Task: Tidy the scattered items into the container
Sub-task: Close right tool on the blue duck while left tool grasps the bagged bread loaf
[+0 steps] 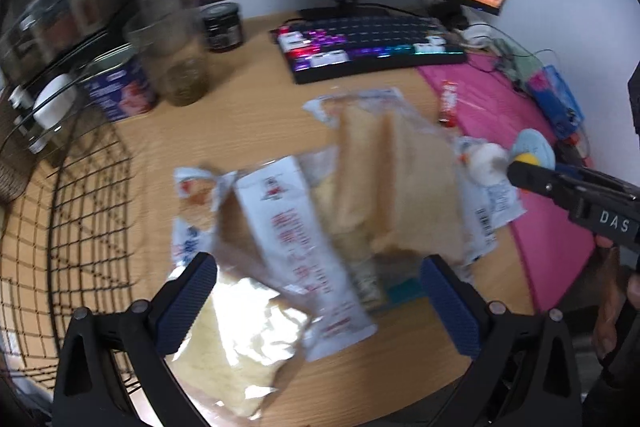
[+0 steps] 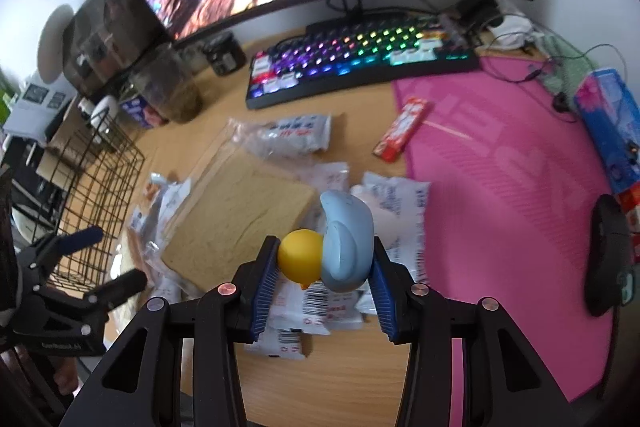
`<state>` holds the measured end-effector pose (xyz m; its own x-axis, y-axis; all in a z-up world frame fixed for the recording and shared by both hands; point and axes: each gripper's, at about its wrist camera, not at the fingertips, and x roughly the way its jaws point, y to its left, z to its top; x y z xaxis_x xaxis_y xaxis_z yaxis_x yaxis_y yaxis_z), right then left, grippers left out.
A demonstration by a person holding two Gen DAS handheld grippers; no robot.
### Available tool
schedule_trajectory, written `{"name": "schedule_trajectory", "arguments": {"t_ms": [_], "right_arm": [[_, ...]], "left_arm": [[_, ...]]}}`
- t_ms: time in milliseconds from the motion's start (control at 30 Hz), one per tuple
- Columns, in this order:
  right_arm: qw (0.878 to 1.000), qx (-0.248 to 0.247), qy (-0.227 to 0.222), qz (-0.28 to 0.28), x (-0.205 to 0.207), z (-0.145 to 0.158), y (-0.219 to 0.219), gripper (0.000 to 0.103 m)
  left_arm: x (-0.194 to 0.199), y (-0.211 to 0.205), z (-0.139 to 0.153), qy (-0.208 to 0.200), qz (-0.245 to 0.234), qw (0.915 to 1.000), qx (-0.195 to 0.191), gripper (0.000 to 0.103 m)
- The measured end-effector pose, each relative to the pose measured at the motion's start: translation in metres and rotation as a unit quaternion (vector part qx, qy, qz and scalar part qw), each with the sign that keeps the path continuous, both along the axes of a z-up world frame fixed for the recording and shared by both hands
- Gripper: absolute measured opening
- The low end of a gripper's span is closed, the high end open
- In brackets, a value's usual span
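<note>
Right claw: the right claw (image 2: 325, 273) is clamped on a small toy, a yellow ball joined to a pale blue rounded cap (image 2: 334, 247); both blue pads press its sides and it hangs clear of the packets below.
Left claw: the left claw (image 1: 316, 301) gapes wide over the clear plastic bag of sliced bread (image 1: 384, 183), pads not touching it, nothing held.
Container: the black wire mesh basket (image 2: 100, 179) sits at nine o'clock of the toy in the right wrist view, at the left edge of the wooden tabletop (image 2: 352, 367).
Step in hand: looks like carrying the toy across to that basket.
How to do it well: keep the squeeze steady, since the round yellow half could roll out between the pads; lift high enough to clear the bread bag and the basket's rim, then let go only once well inside the wires.
Watch out: the left claw sits between toy and basket, so pass above it or let it move first.
Still scattered: white printed packets (image 2: 296, 135) at twelve o'clock of the toy, a red wrapped bar (image 2: 402, 135) at one o'clock on the pink mat (image 2: 500, 187).
</note>
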<state>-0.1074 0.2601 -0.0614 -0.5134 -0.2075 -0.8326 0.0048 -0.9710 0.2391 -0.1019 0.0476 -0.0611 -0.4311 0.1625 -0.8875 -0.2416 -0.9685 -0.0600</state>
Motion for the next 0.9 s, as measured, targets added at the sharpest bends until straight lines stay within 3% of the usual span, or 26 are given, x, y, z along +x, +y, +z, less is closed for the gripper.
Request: {"name": "schedule_trajectory", "arguments": {"t_ms": [133,400,500,900], "right_arm": [[1.000,-0.003,0.006,-0.013,0.006,0.003,0.013,0.045],[0.999,-0.005,0.009,-0.042,0.017,0.001,0.043,0.045],[0.999,-0.010,0.010,-0.050,0.019,0.000,0.056,0.045],[0.998,-0.023,0.012,-0.055,0.021,-0.005,0.073,0.045]], "left_arm": [[-0.007,0.029,-0.004,-0.017,-0.035,0.9990,0.020,0.102],[-0.016,0.081,-0.028,-0.019,-0.072,0.9947,-0.071,0.102],[-0.019,0.091,-0.038,-0.013,-0.065,0.9913,-0.114,0.102],[-0.037,0.100,-0.042,-0.013,-0.036,0.9905,-0.132,0.102]]}}
